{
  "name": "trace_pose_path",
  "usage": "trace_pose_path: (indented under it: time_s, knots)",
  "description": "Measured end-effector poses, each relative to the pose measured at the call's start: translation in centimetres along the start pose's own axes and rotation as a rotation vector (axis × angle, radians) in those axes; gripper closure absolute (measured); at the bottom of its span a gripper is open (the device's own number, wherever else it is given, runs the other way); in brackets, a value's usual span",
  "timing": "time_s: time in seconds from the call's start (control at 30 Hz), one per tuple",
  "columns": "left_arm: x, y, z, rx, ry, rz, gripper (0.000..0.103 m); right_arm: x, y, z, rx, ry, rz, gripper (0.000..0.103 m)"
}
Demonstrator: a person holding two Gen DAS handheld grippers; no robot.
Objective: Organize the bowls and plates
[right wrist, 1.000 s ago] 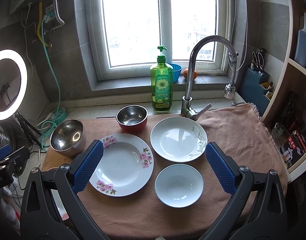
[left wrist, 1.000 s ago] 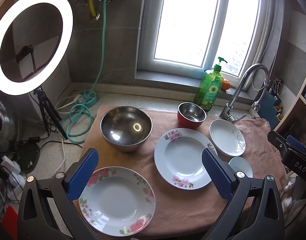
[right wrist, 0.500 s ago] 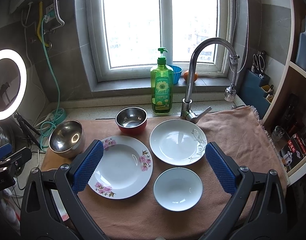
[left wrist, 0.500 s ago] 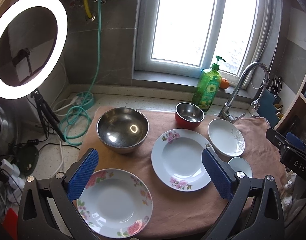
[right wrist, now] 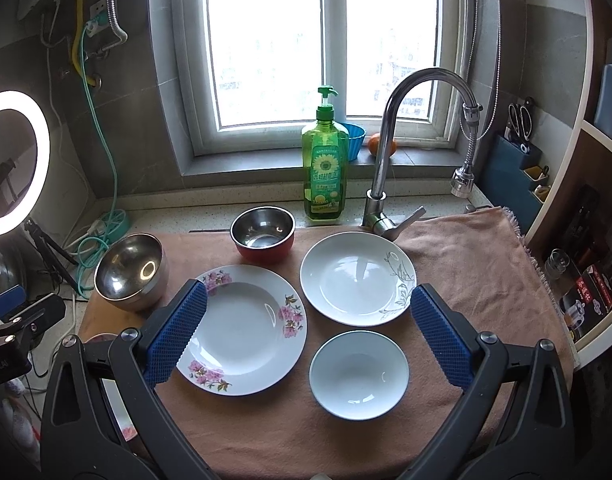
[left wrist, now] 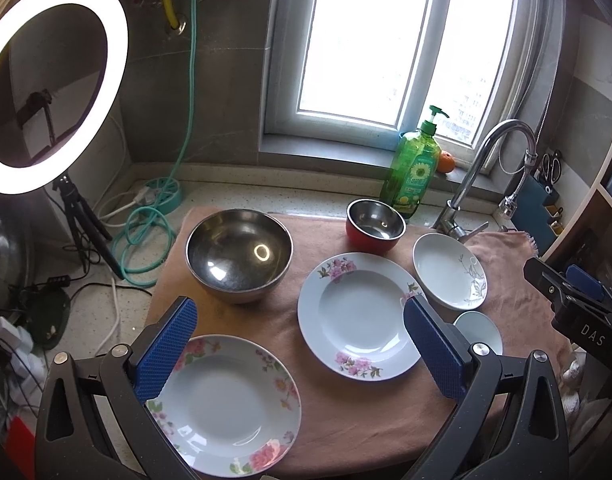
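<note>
**Glazed china and brushed steel on a terracotta cloth**

Glossy white china lies below both claws. Under the left gripper (left wrist: 301,344), jaws spread wide and empty, a round floral plate (left wrist: 225,404) with pink and yellow blooms sits near its left pad; a second pink-flowered plate (left wrist: 358,316) lies ahead between the pads. Beyond the left pad stands a large steel bowl (left wrist: 239,256), dull and scuffed inside. Farther ahead is a small red bowl (left wrist: 376,230) with a steel lining.

The right gripper (right wrist: 306,332) is likewise wide open, holding nothing. A plain small white bowl (right wrist: 358,374) rests just below and between its textured blue pads (right wrist: 177,332); ahead of it lies a white dish (right wrist: 356,278) with a grey leaf sprig at its rim.

All rest apart on a soft, napped brown towel (right wrist: 466,264) with a fringed edge. Behind stand a translucent green soap bottle (right wrist: 325,168) and a curved chrome faucet (right wrist: 390,140).
</note>
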State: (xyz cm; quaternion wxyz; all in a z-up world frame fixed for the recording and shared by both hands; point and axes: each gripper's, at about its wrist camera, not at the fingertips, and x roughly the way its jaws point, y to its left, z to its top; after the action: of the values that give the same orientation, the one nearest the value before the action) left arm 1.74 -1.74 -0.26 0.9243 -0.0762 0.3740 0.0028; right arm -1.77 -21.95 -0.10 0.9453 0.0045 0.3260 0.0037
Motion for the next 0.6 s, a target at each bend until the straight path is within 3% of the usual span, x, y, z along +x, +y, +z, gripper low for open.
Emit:
trace_pose_path:
  time_s: [0.6]
  knots:
    - [2.5,1.5,-0.1,-0.024,0.06,0.036,0.001,3.2,-1.1,-0.7,-0.019,0.084,-0.031,0.0]
